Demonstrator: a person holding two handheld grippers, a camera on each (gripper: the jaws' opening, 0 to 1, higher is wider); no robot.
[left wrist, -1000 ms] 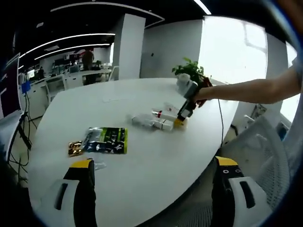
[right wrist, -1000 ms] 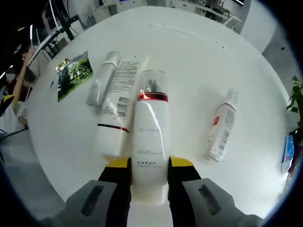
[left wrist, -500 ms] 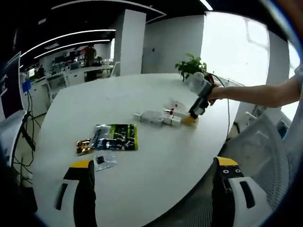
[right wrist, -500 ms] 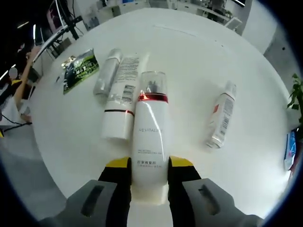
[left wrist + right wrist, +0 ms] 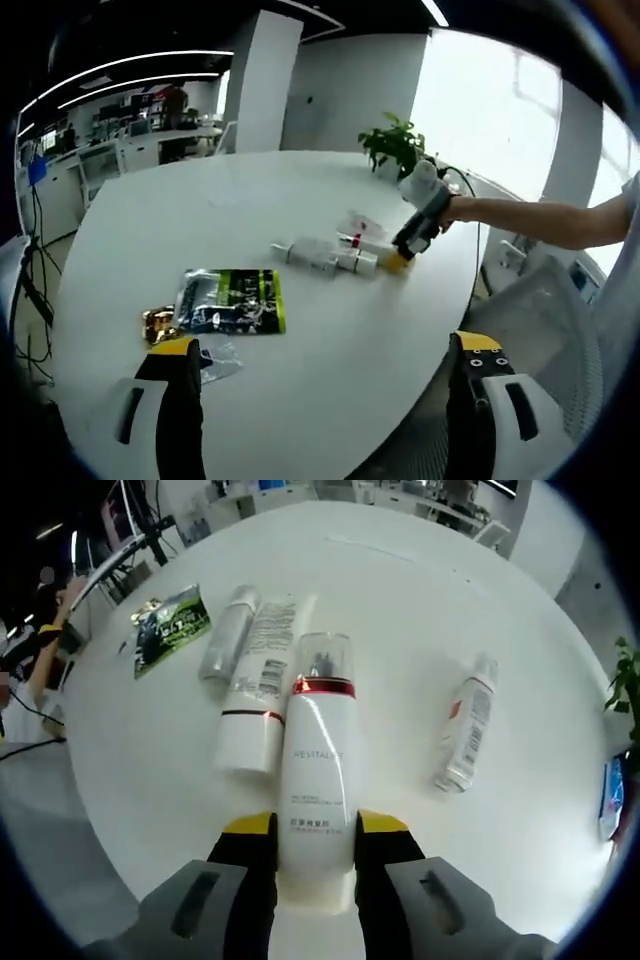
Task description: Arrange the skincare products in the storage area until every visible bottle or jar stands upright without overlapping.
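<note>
nothing shifts since half a second ago; our right gripper (image 5: 314, 848) stays clamped on the white bottle (image 5: 319, 780), tube (image 5: 257, 695) at ten o'clock; left gripper (image 5: 318, 410) gapes apart.

Window (image 5: 500, 110) glare blows out; table (image 5: 400, 620) bright, edges fisheye-bent and soft.

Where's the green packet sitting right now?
In the left gripper view, the green packet lies flat on the white table, beside a gold wrapper, short of the bottle cluster.

White round table (image 5: 300, 340) with lying bottles (image 5: 245, 685), green packet (image 5: 235, 300), gold wrapper (image 5: 160, 323).
</note>
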